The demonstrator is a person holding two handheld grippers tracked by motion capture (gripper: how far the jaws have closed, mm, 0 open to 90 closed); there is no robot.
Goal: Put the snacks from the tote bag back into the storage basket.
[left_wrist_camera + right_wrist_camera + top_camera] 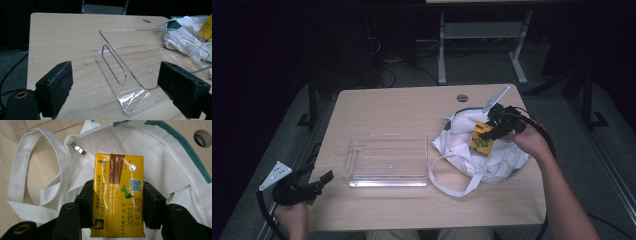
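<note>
A glossy yellow drink carton (118, 195), rectangular and sealed with a brown strip, is pinched between the black foam fingers (85, 202) of the right gripper (493, 131) (printed text runs along its side). Beneath the fingers a soft, crumpled white cloth bag (474, 150) with green trim is spread on the pale wood-grain table (382, 105). The left gripper (314, 186) is held with fingers (56, 87) spread wide and empty; ahead of them a clear, hard plastic tray (130, 72) is seen.
</note>
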